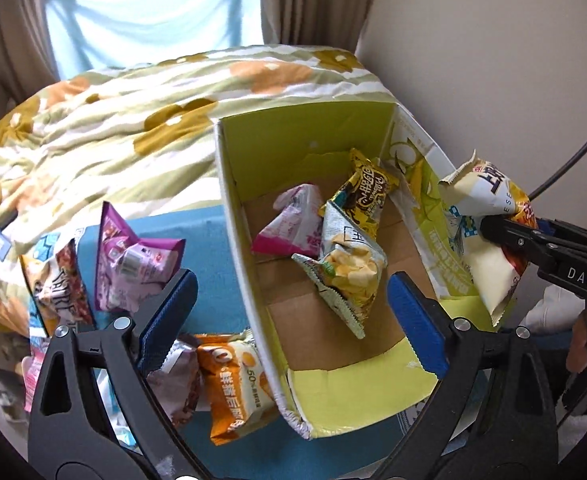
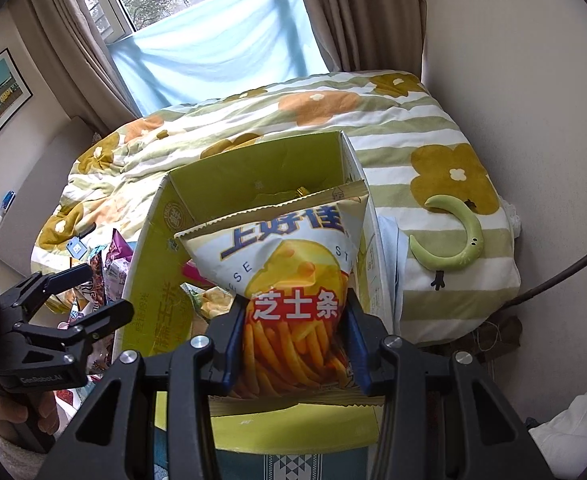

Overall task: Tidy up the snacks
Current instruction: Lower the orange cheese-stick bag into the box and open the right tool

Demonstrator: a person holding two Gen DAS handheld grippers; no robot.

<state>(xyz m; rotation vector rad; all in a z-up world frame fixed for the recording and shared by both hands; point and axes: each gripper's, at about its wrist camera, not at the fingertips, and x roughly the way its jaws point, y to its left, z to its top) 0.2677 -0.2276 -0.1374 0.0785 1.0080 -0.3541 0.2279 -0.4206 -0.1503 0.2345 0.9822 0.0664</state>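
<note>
The left claw [image 1: 289, 316], nearest the lens, hangs wide and empty, one blue pad over the loose snacks and the other inside the cardboard box [image 1: 229, 208]. To its left, on the blue worktop [image 1: 209, 220], lie packets not yet sorted: a brown-and-red bag [image 1: 59, 284], a purple packet [image 1: 133, 264], and, closer in, an orange packet [image 1: 233, 384] pressed against the box's outer wall. Behind them spreads a bed under a flowered quilt [image 1: 133, 112], and a window with beige curtains [image 1: 321, 0]. Inside the box, three packets already rest on the bare cardboard floor: a pink one [image 1: 289, 224], a chips bag [image 1: 345, 264] and a yellow-and-black bag [image 1: 367, 196]. At the right, the right claw [image 2: 293, 344] grips a bag of cheese sticks [image 2: 285, 264] by its lower half, holding it over the box's right-hand wall, top seam tilted toward the opening. A green crescent toy [image 2: 457, 240] lies on the quilt beyond.

The step in hand appears to be dropping this bag in. Done well, it likely means carrying the bag clear of the wall and flap, centring it above the open floor space near the front, lowering it before letting go, and keeping the empty claw out of its path.
</note>
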